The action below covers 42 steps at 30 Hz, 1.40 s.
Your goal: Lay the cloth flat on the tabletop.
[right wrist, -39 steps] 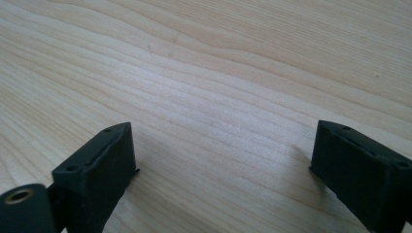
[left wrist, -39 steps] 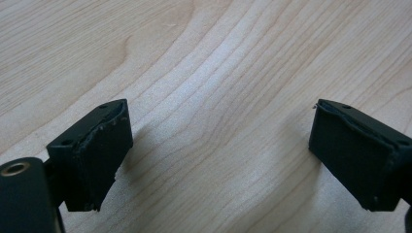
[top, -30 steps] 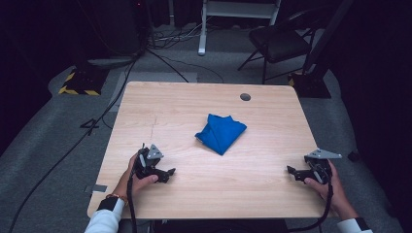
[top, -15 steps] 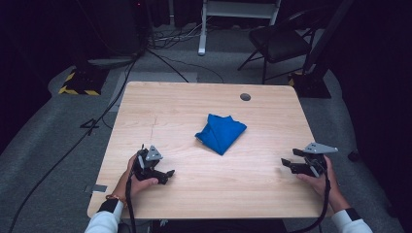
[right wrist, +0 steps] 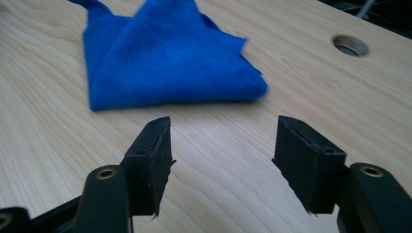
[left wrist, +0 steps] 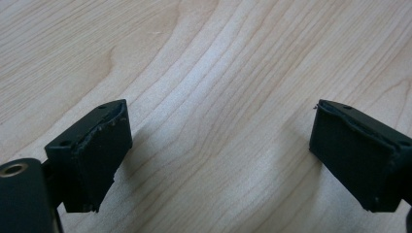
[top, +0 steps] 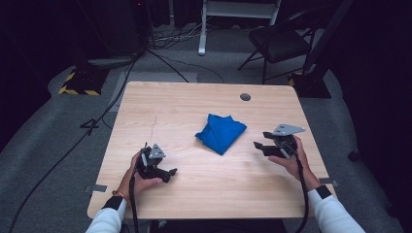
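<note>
A folded blue cloth (top: 221, 132) lies near the middle of the wooden table (top: 194, 107). My right gripper (top: 258, 146) is held just right of the cloth, pointing at it, jaws open and empty. In the right gripper view the cloth (right wrist: 170, 56) lies a short way beyond the open gripper (right wrist: 221, 160). My left gripper (top: 171, 173) rests low over the front left of the table, well apart from the cloth. Its jaws stand wide open over bare wood in the left gripper view (left wrist: 218, 160).
A round cable hole (top: 245, 96) sits in the table's far right part, also seen as the hole (right wrist: 350, 44) beyond the cloth. Behind the table are a dark chair (top: 279, 41), a white stand (top: 233, 12) and floor cables (top: 97, 121).
My right gripper has moved left and a little forward across the table, closing in on the cloth. The left gripper has stayed nearly still.
</note>
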Motion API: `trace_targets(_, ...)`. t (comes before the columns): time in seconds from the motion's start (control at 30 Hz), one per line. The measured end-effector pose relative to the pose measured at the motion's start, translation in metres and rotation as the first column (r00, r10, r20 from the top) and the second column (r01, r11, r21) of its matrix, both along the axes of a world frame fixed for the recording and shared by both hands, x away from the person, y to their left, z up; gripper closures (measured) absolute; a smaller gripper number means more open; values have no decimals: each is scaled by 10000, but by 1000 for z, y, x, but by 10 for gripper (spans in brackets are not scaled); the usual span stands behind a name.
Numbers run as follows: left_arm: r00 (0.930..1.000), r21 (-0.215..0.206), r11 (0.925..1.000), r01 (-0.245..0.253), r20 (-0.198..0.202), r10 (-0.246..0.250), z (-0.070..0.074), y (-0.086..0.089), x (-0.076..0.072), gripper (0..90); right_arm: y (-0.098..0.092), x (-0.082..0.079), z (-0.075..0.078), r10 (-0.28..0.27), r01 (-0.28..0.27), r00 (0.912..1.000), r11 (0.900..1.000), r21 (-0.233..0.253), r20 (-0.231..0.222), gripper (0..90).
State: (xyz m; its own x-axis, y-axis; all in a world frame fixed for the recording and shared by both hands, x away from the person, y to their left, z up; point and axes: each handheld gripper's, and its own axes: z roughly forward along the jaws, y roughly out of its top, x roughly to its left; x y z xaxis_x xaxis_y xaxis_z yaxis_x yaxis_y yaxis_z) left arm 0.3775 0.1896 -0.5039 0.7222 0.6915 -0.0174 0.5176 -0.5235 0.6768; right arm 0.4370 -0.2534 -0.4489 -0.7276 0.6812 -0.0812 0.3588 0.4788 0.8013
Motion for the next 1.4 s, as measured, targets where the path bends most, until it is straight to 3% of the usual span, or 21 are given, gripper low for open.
trace_targets(0.07,10000,17,10000,9,28,-9,0,-1,1,84,9,1,0,252,-251,9996,9997,-55,84,397)
trace_targets(0.1,10000,27,10000,73,35,-73,0,-3,2,85,26,2,-3,815,-812,9965,9966,-154,186,407)
trace_targets(0.13,9999,8,10000,99,40,-99,0,-5,4,85,26,2,-3,815,-812,9965,9966,-154,186,407)
trace_targets(0.2,9998,-9,9998,194,16,-194,0,-11,8,84,46,4,-9,1234,-1228,9922,9917,-379,145,403)
trace_targets(0.43,9990,33,9990,446,8,-446,0,-29,19,85,69,13,-21,1295,-1295,9916,9911,-299,-21,400)
trace_targets(0.57,9980,34,9980,627,26,-627,1,-39,25,85,76,20,-29,1123,-1141,9928,9924,-454,-404,415)
trace_targets(0.63,9979,3,9979,641,21,-641,0,-44,27,85,79,24,-36,958,-1017,9926,9916,-800,-752,488)
trace_targets(0.7,9975,28,9975,710,16,-710,1,-49,30,85,80,24,-42,1115,-1226,9880,9870,-1039,-1069,549)
trace_targets(0.9,9940,33,9940,1090,28,-1090,1,-65,33,85,78,24,-43,1250,-1389,9842,9843,-1087,-1254,669)
trace_targets(0.97,9928,29,9928,1197,24,-1197,1,-71,34,85,79,23,-43,1579,-1718,9791,9794,-1061,-1279,753)
trace_targets(1.1,9920,55,9920,1260,31,-1260,1,-77,36,85,80,21,-43,1675,-1804,9790,9773,-1110,-1165,800)
trace_targets(1.17,9926,37,9926,1217,9,-1217,1,-81,38,85,82,21,-44,1681,-1800,9800,9770,-1140,-1062,775)
trace_targets(1.2,9926,51,9926,1217,33,-1217,1,-84,38,85,82,21,-43,1680,-1789,9807,9773,-1131,-996,721)
trace_targets(1.27,9918,18,9918,1276,8,-1276,1,-89,38,85,81,20,-41,1703,-1782,9803,9811,-751,-1004,633)
trace_targets(1.3,9911,36,9911,1330,17,-1330,1,-90,38,86,83,18,-37,1641,-1684,9832,9844,-501,-800,552)
trace_targets(1.4,9908,27,9908,1357,17,-1357,1,-90,38,87,88,18,-33,1605,-1624,9856,9862,-331,-536,480)
